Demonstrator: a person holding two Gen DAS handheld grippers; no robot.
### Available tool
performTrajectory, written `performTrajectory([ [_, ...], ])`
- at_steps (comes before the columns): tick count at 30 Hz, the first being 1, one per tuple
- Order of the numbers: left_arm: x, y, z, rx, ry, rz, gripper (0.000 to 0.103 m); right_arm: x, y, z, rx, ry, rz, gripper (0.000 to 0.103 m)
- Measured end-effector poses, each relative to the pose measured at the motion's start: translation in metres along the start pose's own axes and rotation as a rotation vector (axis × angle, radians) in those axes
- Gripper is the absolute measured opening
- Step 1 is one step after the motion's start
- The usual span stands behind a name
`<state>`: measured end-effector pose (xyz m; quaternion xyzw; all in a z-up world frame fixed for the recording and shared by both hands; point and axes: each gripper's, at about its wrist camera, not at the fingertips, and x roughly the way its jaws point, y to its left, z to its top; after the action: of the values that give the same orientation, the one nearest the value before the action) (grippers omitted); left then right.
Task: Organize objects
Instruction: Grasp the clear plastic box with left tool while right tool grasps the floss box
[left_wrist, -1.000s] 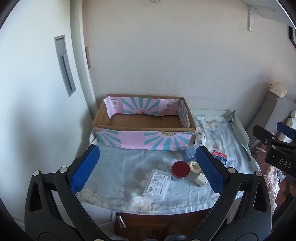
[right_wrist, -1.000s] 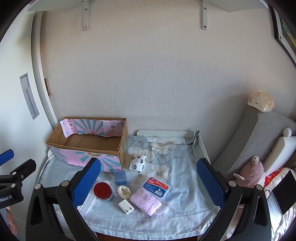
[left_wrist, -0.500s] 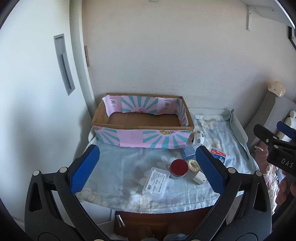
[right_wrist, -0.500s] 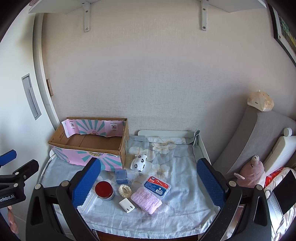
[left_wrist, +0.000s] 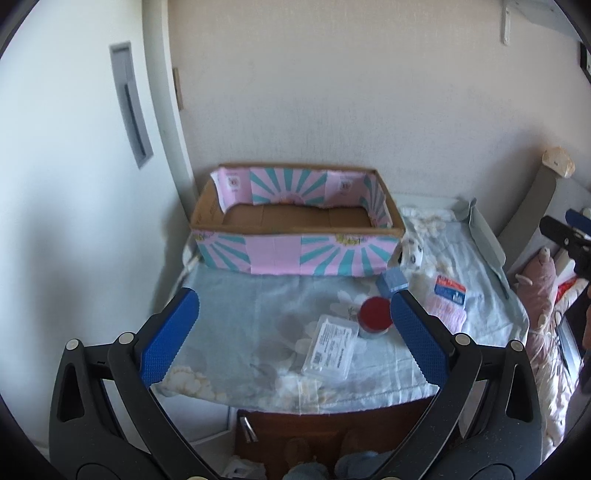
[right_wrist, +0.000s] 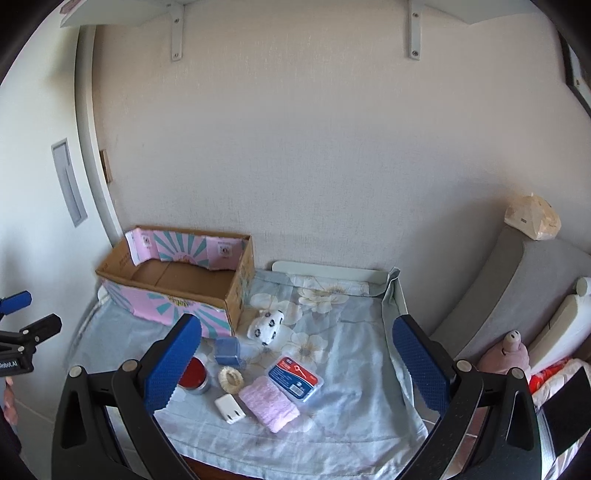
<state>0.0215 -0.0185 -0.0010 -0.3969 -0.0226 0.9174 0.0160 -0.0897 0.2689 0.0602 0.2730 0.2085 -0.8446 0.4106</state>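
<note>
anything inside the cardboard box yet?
The box shows only bare brown floor in both views. The strip just behind its near wall is hidden. Both grippers, left and right, are open and hold nothing.

One box and eight loose things in front of my claws.

I count one cardboard box (right_wrist: 173, 280) on the table (right_wrist: 354, 354), and beside it one spotted white sock roll (right_wrist: 266, 325), one blue cube (right_wrist: 227, 349), one red-lidded tin (right_wrist: 194, 371), one cream scrunchie (right_wrist: 231, 377), one white charger plug (right_wrist: 229, 408), one pink folded cloth (right_wrist: 269, 404), one red-and-blue flat packet (right_wrist: 295, 376), and one clear plastic case (left_wrist: 330, 349). My two claws, left (left_wrist: 293, 339) and right (right_wrist: 295, 365), both gape with nothing between their pads.
</note>
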Motion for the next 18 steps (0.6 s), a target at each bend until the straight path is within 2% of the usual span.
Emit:
performTrajectory([
  [9, 0.064, -0.020, -0.047, -0.011, 0.165, -0.050, 0.103, 0.068, -0.028, -0.041, -0.102, 0.135, 0.129, 0.103],
  [14, 0.099, -0.031, -0.062, -0.027, 0.203, -0.047, 0.102, 0.113, -0.035, -0.061, -0.179, 0.194, 0.199, 0.103],
  [18, 0.124, -0.039, -0.068, -0.031, 0.224, -0.026, 0.100, 0.149, -0.042, -0.072, -0.239, 0.241, 0.221, 0.101],
])
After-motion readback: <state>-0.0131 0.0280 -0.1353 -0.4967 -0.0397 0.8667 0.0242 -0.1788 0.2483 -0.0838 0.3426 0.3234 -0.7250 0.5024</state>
